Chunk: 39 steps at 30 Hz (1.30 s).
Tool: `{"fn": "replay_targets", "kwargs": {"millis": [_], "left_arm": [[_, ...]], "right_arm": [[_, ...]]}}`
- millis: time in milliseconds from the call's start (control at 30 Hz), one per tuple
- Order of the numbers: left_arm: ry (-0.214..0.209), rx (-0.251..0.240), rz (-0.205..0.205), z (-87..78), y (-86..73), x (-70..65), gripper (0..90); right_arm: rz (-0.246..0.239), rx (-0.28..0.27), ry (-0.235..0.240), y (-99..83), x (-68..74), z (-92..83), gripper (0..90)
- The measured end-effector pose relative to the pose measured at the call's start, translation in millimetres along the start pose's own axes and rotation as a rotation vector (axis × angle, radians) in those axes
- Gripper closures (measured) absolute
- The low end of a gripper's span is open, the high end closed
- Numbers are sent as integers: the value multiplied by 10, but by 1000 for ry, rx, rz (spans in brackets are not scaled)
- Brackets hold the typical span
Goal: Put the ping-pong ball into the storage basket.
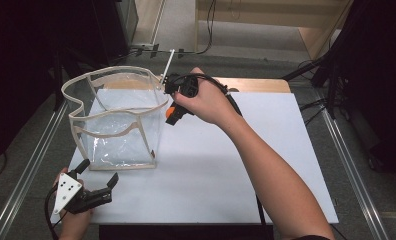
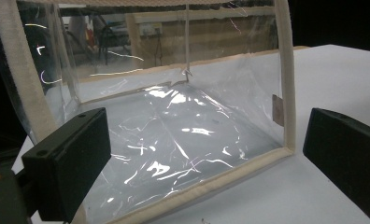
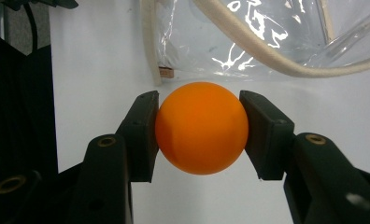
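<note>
Ball: an orange ball [image 3: 201,134], round, so it has no long axis and no facing to tell; it sits between the two black jaws of the right tongs [image 3: 201,135].
Right tongs: clenched on the ball, one pad on each side of it; in the high view they [image 1: 172,113] hang above the white surface [image 1: 266,165] just beside the bag's right wall, ball end towards the near-left.
Ball's place: off the surface, outside the bag, close to its upper right edge.
Bag: a clear plastic bag [image 1: 121,125] with cream fabric trim, standing upright with its mouth open upward; its rim sags in waves. Its base lies on the surface's far left part.
Left tongs: released, jaws wide apart with nothing between them; in the high view they [image 1: 97,181] rest at the near left corner, aimed at the bag's near lower edge [image 2: 206,186], near it but apart.
In the way: the bag's trimmed rim [image 3: 262,51] stands between ball and bag interior.
Around: grey floor, dark cables and a wooden shelf beyond the surface.
</note>
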<state>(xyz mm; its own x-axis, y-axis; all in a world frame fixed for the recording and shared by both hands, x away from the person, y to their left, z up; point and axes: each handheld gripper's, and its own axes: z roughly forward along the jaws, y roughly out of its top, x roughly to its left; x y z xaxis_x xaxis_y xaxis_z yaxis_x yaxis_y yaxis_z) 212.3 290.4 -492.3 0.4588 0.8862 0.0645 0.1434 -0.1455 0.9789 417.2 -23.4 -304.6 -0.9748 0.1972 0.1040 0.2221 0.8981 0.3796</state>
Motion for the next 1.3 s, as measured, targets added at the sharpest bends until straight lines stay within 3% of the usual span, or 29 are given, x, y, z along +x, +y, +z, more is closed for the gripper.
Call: {"fn": "replay_targets", "kwargs": {"millis": [700, 1300], "left_arm": [[1, -2, 1, 6, -1, -5, 14], [0, 1, -1, -3, 1, -1, 14]], "right_arm": [[-1, -44, 3, 23, -111, -184, 481], [-11, -46, -17, 170, -146, -371, 481]]}}
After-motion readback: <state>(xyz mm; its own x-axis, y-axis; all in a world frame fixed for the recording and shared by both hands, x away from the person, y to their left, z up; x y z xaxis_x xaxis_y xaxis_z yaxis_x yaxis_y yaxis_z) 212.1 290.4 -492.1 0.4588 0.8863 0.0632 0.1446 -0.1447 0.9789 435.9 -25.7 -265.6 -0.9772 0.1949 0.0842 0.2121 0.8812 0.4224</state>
